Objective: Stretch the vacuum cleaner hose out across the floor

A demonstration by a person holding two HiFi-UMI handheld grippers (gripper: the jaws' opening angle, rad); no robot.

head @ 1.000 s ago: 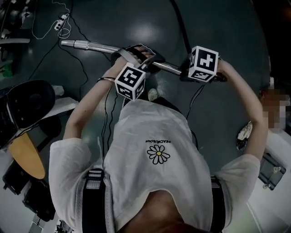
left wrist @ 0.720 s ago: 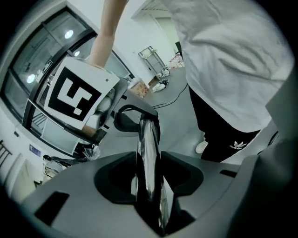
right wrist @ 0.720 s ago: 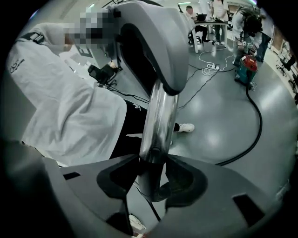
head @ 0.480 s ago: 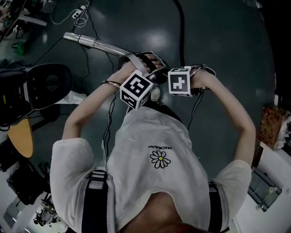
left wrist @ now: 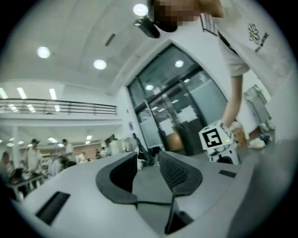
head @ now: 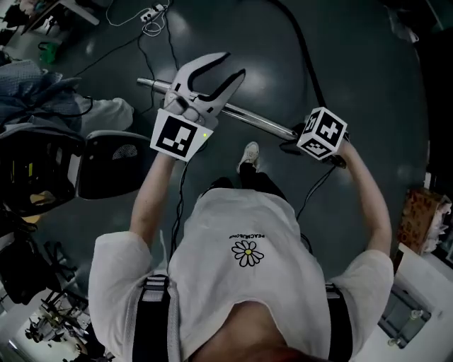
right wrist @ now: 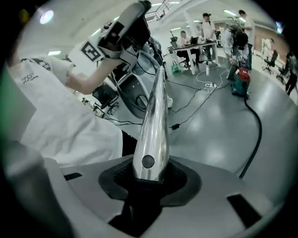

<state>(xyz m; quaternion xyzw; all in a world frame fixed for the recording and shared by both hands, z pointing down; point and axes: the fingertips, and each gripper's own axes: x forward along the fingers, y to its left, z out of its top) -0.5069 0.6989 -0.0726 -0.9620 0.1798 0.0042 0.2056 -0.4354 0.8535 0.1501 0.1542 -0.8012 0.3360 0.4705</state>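
Nearest to me, the person in the white shirt [head: 241, 240] had both arms out over the dark, glossy floor [head: 361, 71]. On the right, the right tool [right wrist: 150, 176] pointed steeply down and was pinching the near end of the vacuum cleaner's chrome tube [head: 248, 117]. Its jaws had just been closing, and the pads sat against both sides of the tube. From that grip the tube ran away to the left, above the person's pale shoe [head: 248, 152].

The left tool [head: 236, 63] was held up higher, about level, over the tube's left part. Its jaws had just been closing too, but they were narrowly spread, with only air between the pads.

The black hose [head: 301, 49] came off the tube by the right tool and swept away across the floor in a long curve. In the right gripper view it led toward a squat machine [right wrist: 241, 76] far off.

A dark office chair [head: 106, 162] stood at the left, and loose cables and a power strip [head: 152, 14] lay beyond it. Further back, people sat at a desk [right wrist: 198, 45] under bright ceiling lights, near glass doors [left wrist: 181, 107].
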